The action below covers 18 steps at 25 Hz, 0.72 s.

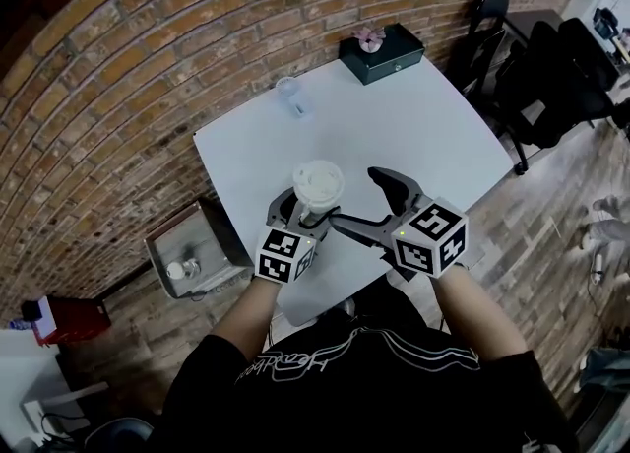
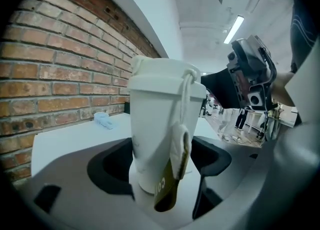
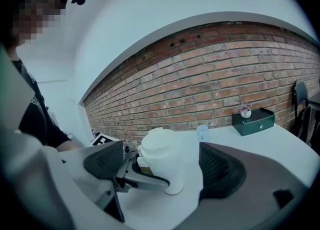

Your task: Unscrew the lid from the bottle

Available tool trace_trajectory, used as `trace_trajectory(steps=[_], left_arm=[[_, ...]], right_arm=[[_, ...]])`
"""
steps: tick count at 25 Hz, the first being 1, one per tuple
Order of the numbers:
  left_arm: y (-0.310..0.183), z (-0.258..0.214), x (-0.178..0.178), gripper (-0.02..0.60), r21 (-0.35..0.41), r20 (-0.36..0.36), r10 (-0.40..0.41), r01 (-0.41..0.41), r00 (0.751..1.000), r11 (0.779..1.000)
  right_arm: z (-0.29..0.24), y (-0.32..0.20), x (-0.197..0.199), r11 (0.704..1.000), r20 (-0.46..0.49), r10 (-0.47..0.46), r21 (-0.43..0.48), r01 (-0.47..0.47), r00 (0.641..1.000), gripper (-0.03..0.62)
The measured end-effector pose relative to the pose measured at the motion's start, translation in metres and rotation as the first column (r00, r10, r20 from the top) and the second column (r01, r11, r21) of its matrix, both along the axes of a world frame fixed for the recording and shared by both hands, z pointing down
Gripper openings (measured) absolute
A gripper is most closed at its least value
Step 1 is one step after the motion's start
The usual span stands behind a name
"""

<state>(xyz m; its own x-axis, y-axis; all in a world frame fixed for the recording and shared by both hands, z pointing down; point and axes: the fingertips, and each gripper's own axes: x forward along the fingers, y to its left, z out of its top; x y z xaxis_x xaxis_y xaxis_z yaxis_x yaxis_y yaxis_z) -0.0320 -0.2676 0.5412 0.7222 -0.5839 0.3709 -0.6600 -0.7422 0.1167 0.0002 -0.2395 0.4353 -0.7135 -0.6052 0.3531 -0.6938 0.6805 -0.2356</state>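
A white bottle (image 1: 317, 195) with a white lid (image 1: 317, 183) stands upright near the front edge of the white table (image 1: 413, 126). My left gripper (image 1: 303, 215) reaches around its lower body. In the left gripper view both pads lie against the sides of the bottle (image 2: 160, 124), and a tag (image 2: 176, 174) hangs on a cord from the lid (image 2: 165, 76). My right gripper (image 1: 354, 197) is just right of the bottle, jaws wide apart. In the right gripper view the bottle (image 3: 164, 166) stands ahead between the open pads (image 3: 220, 169), apart from both.
A small clear cup (image 1: 292, 95) and a dark green box (image 1: 382, 55) with a little flower pot sit at the table's far side by the brick wall. Black chairs (image 1: 536, 82) stand to the right. A metal bin (image 1: 192, 259) is on the floor at left.
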Motion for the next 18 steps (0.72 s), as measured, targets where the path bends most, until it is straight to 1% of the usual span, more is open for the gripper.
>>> trace_trajectory(steps=[4,7,10,15,18], left_arm=[[0.0,-0.001,0.001,0.379,-0.003,0.004,0.0,0.0,1.0,1.0],[0.001,0.0,0.001,0.377,-0.005,0.008,0.001,-0.001,1.0,1.0],[0.001,0.0,0.001,0.377,-0.009,0.014,0.001,-0.001,1.0,1.0],[0.0,0.0,0.001,0.377,-0.009,0.012,-0.009,0.009,1.0,1.0],[0.0,0.001,0.0,0.377,-0.012,0.014,-0.005,0.005,1.0,1.0]], right_arm=[[-0.003,-0.009,-0.017,0.998,-0.055,-0.059,0.028,0.061,0.997,0.445],[-0.003,-0.016,-0.031,0.992,-0.104,-0.108,0.053,0.114,0.989,0.428],[0.0,-0.023,-0.044,0.985,-0.136,-0.153,0.059,0.162,0.979,0.41],[0.006,-0.033,-0.051,0.981,-0.176,-0.171,0.06,0.184,0.97,0.389],[0.009,-0.034,-0.054,0.98,-0.2,-0.175,0.063,0.191,0.964,0.342]])
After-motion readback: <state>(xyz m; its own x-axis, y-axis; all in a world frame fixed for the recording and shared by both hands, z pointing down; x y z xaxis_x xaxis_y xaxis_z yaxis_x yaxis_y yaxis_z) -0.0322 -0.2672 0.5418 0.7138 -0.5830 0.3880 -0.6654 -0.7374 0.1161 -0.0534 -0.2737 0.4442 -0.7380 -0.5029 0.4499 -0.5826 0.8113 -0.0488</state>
